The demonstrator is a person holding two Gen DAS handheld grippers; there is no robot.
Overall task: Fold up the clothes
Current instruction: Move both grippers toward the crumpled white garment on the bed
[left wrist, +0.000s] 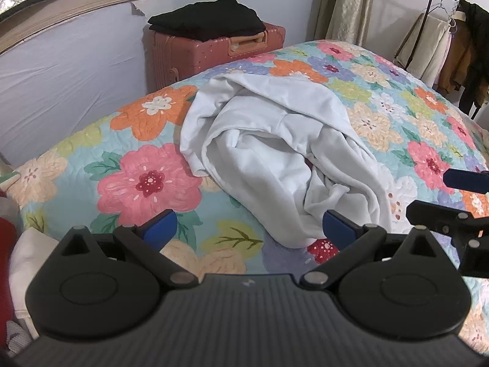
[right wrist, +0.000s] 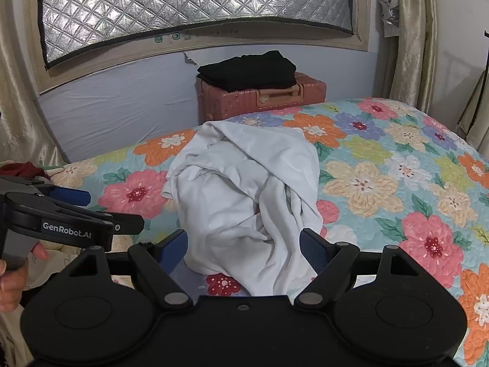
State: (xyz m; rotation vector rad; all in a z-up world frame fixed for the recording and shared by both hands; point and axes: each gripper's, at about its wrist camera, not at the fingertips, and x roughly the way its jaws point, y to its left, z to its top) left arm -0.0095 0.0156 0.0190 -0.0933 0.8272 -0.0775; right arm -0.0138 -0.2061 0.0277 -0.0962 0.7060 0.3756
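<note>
On the floral bed [right wrist: 397, 159], at twelve o'clock from both grippers, a white garment [right wrist: 244, 189] lies crumpled — folding not begun. Left gripper [left wrist: 249, 226] and right gripper [right wrist: 244, 249] hover, fingers wide, empty — next, find an edge and spread it.

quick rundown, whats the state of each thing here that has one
white garment: crumpled in a heap on the bed, unfolded, not gripped
black clothes: folded, stacked on the suitcase
pink suitcase: closed, beside the bed
floral bedspread: spread flat over the bed
left claw: open, empty, near the garment's front edge
right claw: open, empty, the garment's near end between its fingers
</note>
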